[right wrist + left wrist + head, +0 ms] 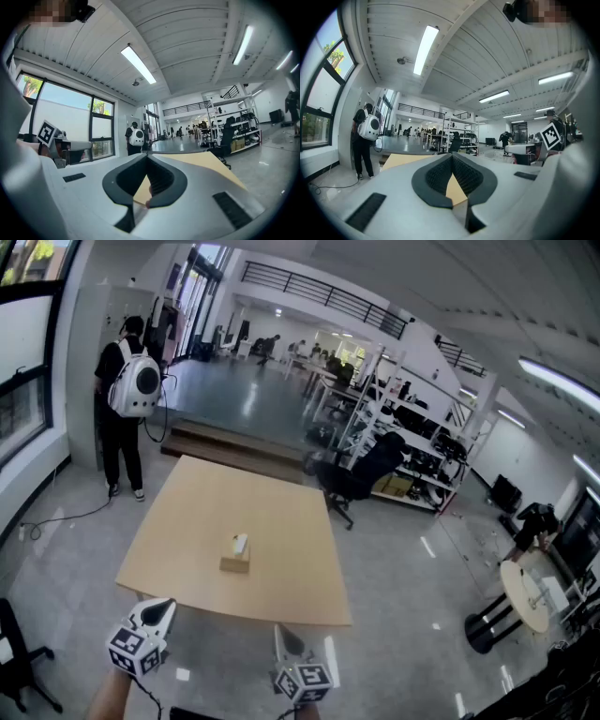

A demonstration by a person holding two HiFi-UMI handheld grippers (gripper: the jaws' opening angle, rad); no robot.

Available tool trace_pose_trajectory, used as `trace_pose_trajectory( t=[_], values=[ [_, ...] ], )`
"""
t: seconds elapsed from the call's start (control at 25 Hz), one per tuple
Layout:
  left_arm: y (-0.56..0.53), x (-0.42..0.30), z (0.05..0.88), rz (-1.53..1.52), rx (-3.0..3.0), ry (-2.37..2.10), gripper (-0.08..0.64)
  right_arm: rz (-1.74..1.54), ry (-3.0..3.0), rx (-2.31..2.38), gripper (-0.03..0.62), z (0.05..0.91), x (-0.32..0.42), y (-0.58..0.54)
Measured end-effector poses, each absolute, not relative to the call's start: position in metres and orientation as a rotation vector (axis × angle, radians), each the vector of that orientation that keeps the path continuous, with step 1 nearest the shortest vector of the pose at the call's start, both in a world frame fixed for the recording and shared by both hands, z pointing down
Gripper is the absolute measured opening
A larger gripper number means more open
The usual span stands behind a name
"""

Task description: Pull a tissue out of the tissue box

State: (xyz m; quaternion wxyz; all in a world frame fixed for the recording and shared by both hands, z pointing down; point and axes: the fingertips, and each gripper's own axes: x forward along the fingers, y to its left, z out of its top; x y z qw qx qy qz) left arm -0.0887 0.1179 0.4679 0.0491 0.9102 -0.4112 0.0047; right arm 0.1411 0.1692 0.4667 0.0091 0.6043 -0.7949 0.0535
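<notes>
At the far left a person with a white backpack (129, 381) stands beyond the worktop (272, 502), well away from the job. The left gripper (157, 613) hangs level just short of the worktop's near edge. Its fingers (465, 177) are clenched tip to tip with nothing between them, probably because the reach has not begun.

The tissue box (235, 559) sits alone near the middle of the worktop. A white tissue (241, 543) stands up from its top, easy to pinch. It lies ahead of both pairs of fingers and well apart from them, to the right of the left pair and to the left of the right pair. Neither gripper view shows it.

The right gripper (287, 641) also waits level at the near edge, its fingers (161, 178) pressed together and empty.
</notes>
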Motion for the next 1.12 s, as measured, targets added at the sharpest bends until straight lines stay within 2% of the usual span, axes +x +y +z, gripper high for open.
trace_pose_trajectory(
  t=[1.12],
  values=[
    [0.112,-0.07,0.471,0.032,2.76,-1.293,0.006,0.229,-2.539,1.881,0.002,0.474,0.161,0.157]
  ],
)
